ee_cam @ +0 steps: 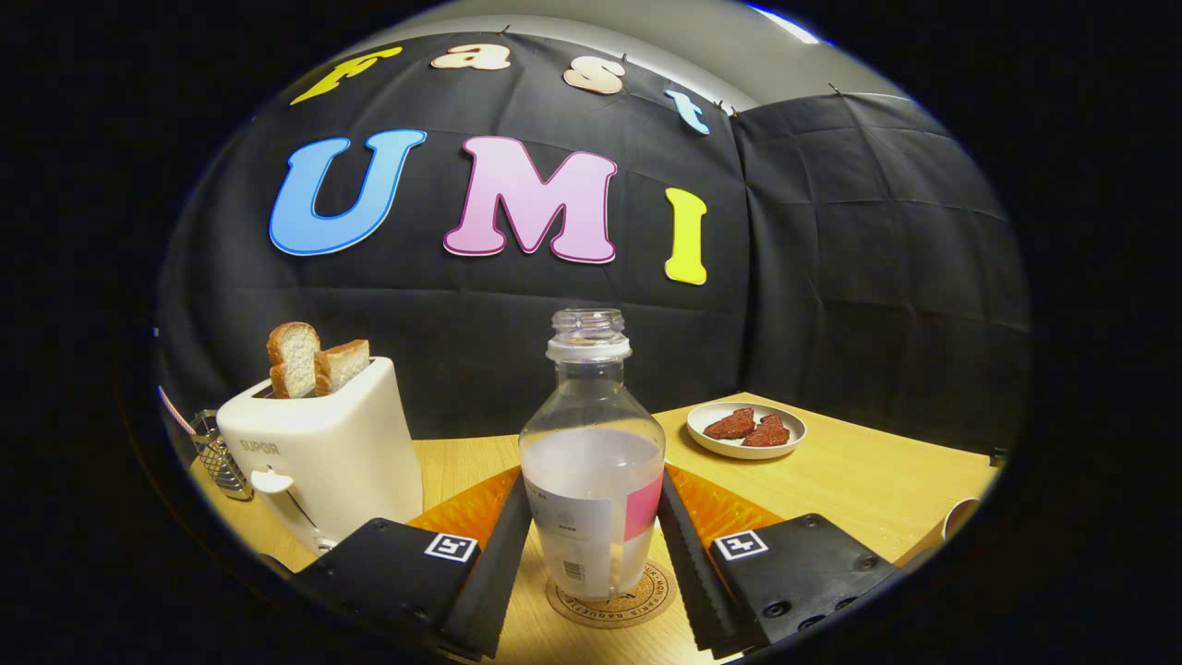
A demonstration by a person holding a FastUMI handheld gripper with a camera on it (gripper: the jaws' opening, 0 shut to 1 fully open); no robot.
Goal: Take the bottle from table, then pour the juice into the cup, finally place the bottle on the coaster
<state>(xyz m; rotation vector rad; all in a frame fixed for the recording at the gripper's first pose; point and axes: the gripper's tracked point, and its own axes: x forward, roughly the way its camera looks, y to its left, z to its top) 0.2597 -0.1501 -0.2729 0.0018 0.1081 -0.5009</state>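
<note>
Here the gripper (591, 545) flanks the bottle (591, 462) upright on the coaster (614, 600), grasp uncertain.

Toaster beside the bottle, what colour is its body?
Cream-white, glossy; gripper view shows the toaster best, left of the clear plastic bottle between the jaws.

The hand-held gripper (596, 545) points forward and level, low over the table (859, 480), its two fingers reaching ahead from the bottom of the view. The fingers (499, 554) angle inward toward each other, one on each side of an upright bottle (591, 462). Each inner pad lies against the bottle's lower body, so the jaws are closed on it. A square marker sits on each finger block.
</note>
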